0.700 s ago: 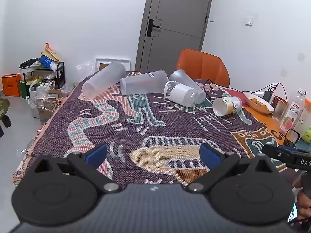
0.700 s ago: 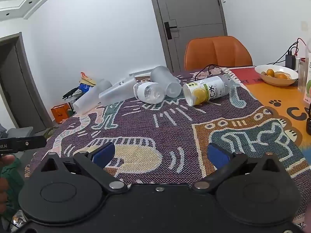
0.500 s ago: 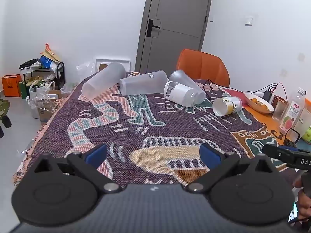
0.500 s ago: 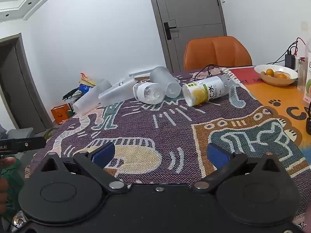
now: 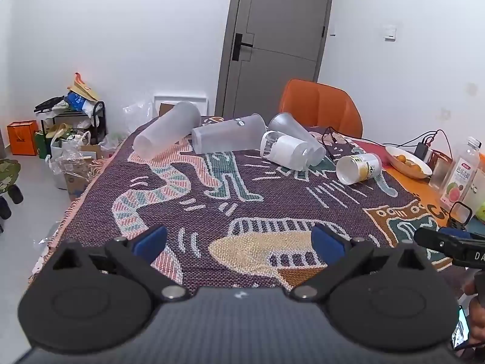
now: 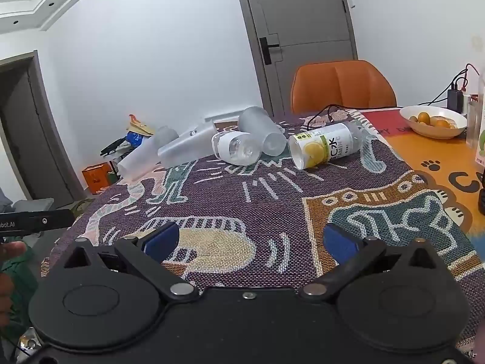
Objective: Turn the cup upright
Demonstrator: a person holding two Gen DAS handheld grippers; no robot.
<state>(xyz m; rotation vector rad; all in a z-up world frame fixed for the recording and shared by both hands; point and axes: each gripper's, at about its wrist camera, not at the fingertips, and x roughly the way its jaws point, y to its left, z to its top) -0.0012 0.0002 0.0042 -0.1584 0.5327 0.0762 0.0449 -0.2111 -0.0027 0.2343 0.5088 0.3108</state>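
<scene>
Several cups lie on their sides at the far end of the patterned cloth. A yellow-labelled cup (image 5: 359, 168) (image 6: 326, 149) lies at the right with its mouth toward me. A white-sleeved clear cup (image 5: 285, 150) (image 6: 238, 150) lies beside a frosted cup (image 5: 295, 133) (image 6: 263, 132). Two tall frosted cups (image 5: 229, 133) (image 5: 166, 135) lie further left. My left gripper (image 5: 239, 241) and my right gripper (image 6: 250, 239) are open and empty, low over the near edge, far from the cups.
The woven cloth (image 5: 212, 206) covers the table. An orange chair (image 5: 319, 107) stands behind it. A bowl of fruit (image 6: 433, 121), a juice bottle (image 5: 460, 171), cables and a charger sit at the right. Bags and boxes (image 5: 69, 139) crowd the floor at left.
</scene>
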